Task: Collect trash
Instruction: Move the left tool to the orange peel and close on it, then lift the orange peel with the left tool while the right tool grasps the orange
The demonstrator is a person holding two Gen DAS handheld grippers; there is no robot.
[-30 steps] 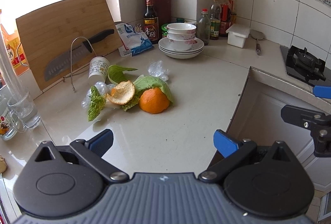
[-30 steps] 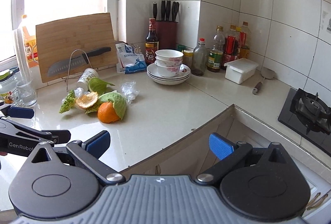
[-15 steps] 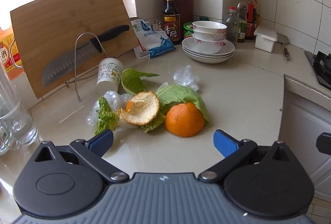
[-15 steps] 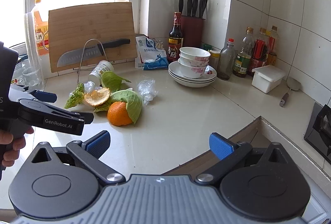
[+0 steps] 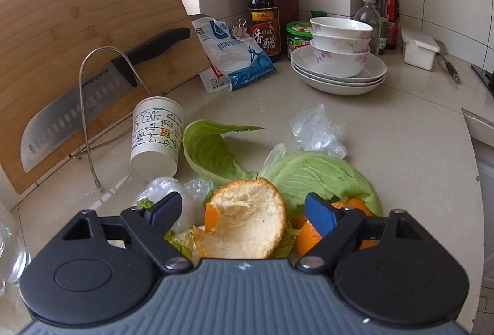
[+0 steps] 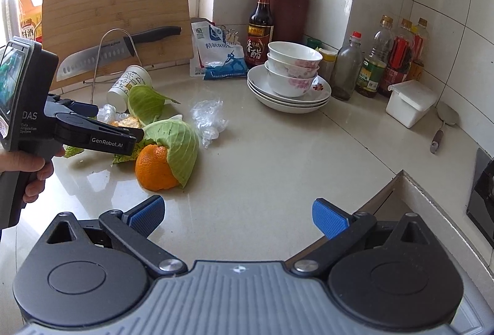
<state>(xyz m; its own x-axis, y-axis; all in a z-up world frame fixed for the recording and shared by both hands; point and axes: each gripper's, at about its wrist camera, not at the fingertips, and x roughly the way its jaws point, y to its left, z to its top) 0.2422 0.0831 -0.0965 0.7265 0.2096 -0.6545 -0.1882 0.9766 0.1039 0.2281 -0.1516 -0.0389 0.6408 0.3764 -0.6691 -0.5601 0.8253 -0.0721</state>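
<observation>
A pile of trash lies on the counter: an orange peel (image 5: 247, 217), an orange half (image 6: 154, 166) under a cabbage leaf (image 5: 321, 177), another cabbage leaf (image 5: 210, 149), crumpled clear plastic (image 5: 315, 131) and a tipped paper cup (image 5: 156, 137). My left gripper (image 5: 244, 211) is open, its fingers on either side of the orange peel. It also shows in the right wrist view (image 6: 102, 125), over the pile. My right gripper (image 6: 237, 216) is open and empty, above bare counter in front of the orange half.
A cutting board (image 5: 77, 35) with a knife (image 5: 92, 94) on a wire rack leans at the back left. Stacked bowls on plates (image 5: 339, 57), a salt bag (image 5: 234, 57), a vinegar bottle (image 5: 264, 13) and more bottles stand at the back. The counter edge (image 6: 401, 180) is on the right.
My left gripper has moved forward and down to the pile, so the orange peel now lies between its fingers. My right gripper has come closer to the counter. Both stay open.
</observation>
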